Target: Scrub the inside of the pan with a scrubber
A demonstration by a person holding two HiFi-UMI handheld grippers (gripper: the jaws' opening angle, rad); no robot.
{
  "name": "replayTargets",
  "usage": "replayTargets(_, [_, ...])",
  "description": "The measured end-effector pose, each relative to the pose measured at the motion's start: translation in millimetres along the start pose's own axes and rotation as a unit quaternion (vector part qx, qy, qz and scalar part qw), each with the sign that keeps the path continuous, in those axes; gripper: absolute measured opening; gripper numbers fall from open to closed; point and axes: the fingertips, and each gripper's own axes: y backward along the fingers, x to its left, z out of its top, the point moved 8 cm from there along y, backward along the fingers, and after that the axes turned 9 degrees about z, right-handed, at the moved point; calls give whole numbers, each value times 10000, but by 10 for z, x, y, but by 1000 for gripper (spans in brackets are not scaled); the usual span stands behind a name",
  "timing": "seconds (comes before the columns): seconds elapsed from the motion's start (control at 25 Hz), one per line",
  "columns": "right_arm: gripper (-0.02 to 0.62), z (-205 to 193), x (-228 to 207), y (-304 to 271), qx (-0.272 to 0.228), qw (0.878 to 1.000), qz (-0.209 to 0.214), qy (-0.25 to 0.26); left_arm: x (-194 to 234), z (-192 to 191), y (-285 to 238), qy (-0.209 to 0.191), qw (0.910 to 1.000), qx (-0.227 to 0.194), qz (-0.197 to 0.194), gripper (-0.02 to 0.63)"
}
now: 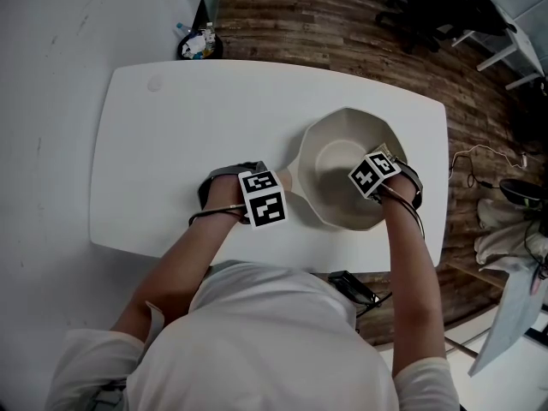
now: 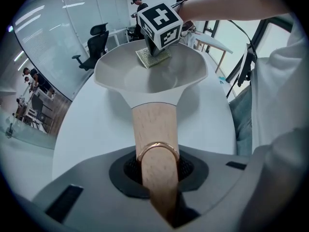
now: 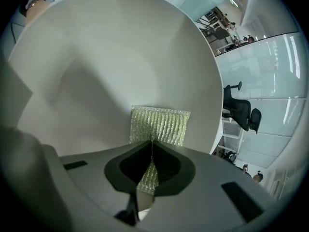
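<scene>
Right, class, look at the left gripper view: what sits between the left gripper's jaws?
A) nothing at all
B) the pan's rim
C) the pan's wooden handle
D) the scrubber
C: the left gripper view shows the wooden handle of the pan running between the jaws of the left gripper, while the scrubber is pinched in the right gripper.

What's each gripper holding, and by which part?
Left gripper grips the pan by its wooden handle, near its end. Right gripper pinches the scrubber by its near edge.
</scene>
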Motion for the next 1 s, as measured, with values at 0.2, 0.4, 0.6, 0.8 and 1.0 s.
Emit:
replayTargets(0.2, [27,-88,70,-8,231,9993,296,-17,-39,20,1,14,10000,44,-5,81])
replayTargets(0.4, [26,-162,163,-8,494,9962,720,-51,-58,28,-2,58,9999,93,-11,80])
replayTargets(0.6, [26,-211,275,-29,721,9898,1220,-118,-74,28,-11,77,9999,126,-13,78])
replayTargets(0.8, [26,-278,386,-5,927,9819,1651,-101,-95,52,-6,71,9999,144,-1,77])
replayTargets(1.0, [26,-338,543,101,1154,9709,2077,-295,-109,42,-17,55,9999,154,-17,77])
